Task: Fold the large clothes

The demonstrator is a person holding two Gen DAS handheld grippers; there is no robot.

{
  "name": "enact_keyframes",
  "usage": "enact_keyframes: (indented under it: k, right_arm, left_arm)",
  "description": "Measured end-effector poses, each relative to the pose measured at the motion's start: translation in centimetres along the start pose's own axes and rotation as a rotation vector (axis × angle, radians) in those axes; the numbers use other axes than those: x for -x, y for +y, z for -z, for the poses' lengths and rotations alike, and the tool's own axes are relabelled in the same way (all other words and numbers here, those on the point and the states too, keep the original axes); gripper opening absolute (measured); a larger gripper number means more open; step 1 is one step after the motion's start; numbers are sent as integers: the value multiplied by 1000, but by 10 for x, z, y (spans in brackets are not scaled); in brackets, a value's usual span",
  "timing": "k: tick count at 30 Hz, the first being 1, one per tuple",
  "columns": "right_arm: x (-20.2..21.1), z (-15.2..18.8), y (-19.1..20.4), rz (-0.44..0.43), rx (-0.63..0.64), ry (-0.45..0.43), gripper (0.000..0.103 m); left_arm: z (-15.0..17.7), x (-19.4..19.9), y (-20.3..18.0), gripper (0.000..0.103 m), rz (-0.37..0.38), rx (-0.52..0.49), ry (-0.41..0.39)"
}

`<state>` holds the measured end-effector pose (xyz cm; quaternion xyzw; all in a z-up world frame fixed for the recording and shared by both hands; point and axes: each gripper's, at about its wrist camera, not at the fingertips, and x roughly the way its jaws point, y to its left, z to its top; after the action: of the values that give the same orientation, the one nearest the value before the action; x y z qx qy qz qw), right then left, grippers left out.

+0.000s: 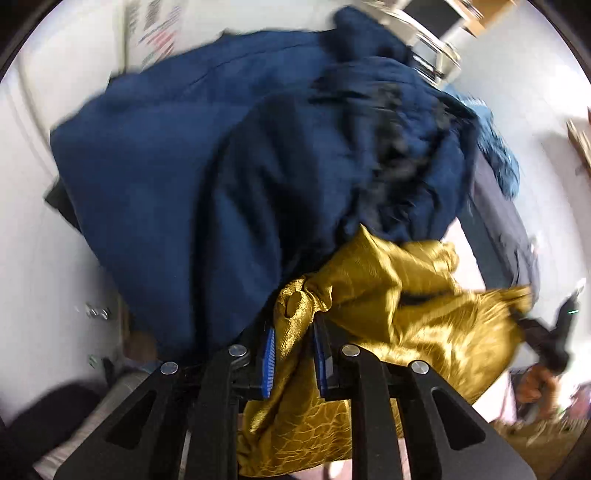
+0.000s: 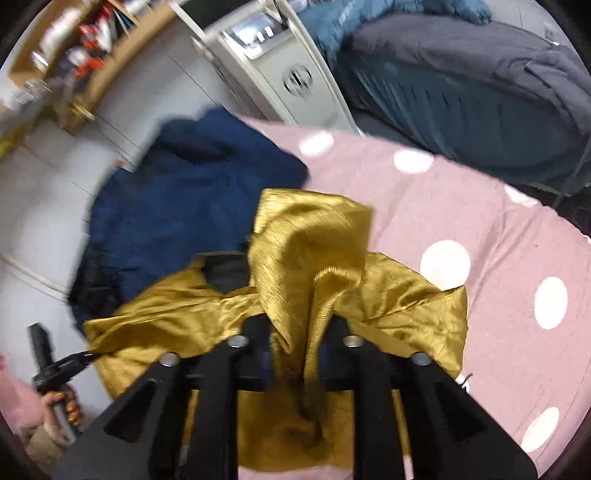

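A large garment with a shiny gold part (image 1: 406, 295) and a navy blue part (image 1: 192, 162) hangs between both grippers. My left gripper (image 1: 294, 332) is shut on a bunched fold of the gold fabric, which spills down between the blue pads (image 1: 269, 363). My right gripper (image 2: 297, 332) is shut on another gold fold (image 2: 310, 243), held above the bed. The navy part (image 2: 184, 206) trails off to the left in the right wrist view. The right gripper also shows in the left wrist view (image 1: 554, 332) at the far right.
A pink bedspread with white dots (image 2: 480, 221) lies below. A dark grey duvet (image 2: 480, 81) and teal blanket (image 2: 351, 22) are piled at the back. A white machine (image 2: 280, 70) and a wooden shelf (image 2: 74, 48) stand by the wall.
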<state>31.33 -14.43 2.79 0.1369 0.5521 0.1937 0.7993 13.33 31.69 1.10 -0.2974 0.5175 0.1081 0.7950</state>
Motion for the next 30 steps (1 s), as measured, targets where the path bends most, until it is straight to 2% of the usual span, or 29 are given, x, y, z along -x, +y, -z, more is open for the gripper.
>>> enact_keyframes:
  k: [1,2,3,4,6,7,8,9,10,11,13,15,16,18,19,20,21,22,25,27,30]
  right_arm:
    - [-24,-6,-3,78,14,38,44]
    - [-33,-9,-10,144,18,52,47]
    - [-39,-11,-20,199,-9,49,58]
    - [-34,-15,-34,207,-54,31,74]
    - [-7,-17,-60,213,-163,-64,91]
    - [11,-16,-74,223,-191,-130,97]
    - [25,-14,-89,233,-192,-169,97]
    - [29,-10,-101,221,-179,-157,97]
    - [26,-8,-114,189,-160,-96,97]
    - [15,-1,-131,151,-151,16,97]
    - [-5,19,-157,79,-191,162,97]
    - [-31,48,-176,6,-272,262,97]
    - [-43,57,-179,-11,-297,278,97]
    - [-60,74,-176,-48,-314,273,91]
    - [-60,74,-165,8,-272,247,53]
    - [-59,73,-156,4,-230,238,26]
    - [-59,73,-149,-71,-243,261,19]
    - [-54,72,-145,-72,-248,257,14]
    - [-18,66,-131,-78,-170,187,10]
    - [22,69,-138,-101,-210,115,9]
    - [75,83,-150,-56,-230,48,9]
  left_arm:
    - [0,-5,1,16,7,14,-4]
    - [2,-6,1,16,4,15,-11]
    - [3,-7,-1,16,-2,20,-18]
    - [2,-7,-2,16,-3,22,-22]
    - [4,-8,-2,16,1,29,-26]
    - [1,-8,5,16,6,31,-22]
    - [5,-6,9,16,10,30,-18]
    - [4,-7,9,16,12,26,-12]
    - [1,-7,9,16,11,23,-8]
    - [-2,-6,8,16,7,18,-5]
    - [-4,-6,5,16,-3,9,-3]
    - [-5,-5,5,16,0,21,0]
    - [-5,-5,5,16,3,28,4]
    - [-6,-5,4,17,7,32,17]
    - [-7,-3,5,18,14,34,21]
    - [-7,-2,5,19,20,36,24]
    - [-6,0,5,20,22,37,28]
    - [-6,2,4,21,25,35,30]
    - [1,11,-5,21,22,27,28]
    - [9,14,-15,21,27,6,33]
    - [34,2,-49,21,31,-54,107]
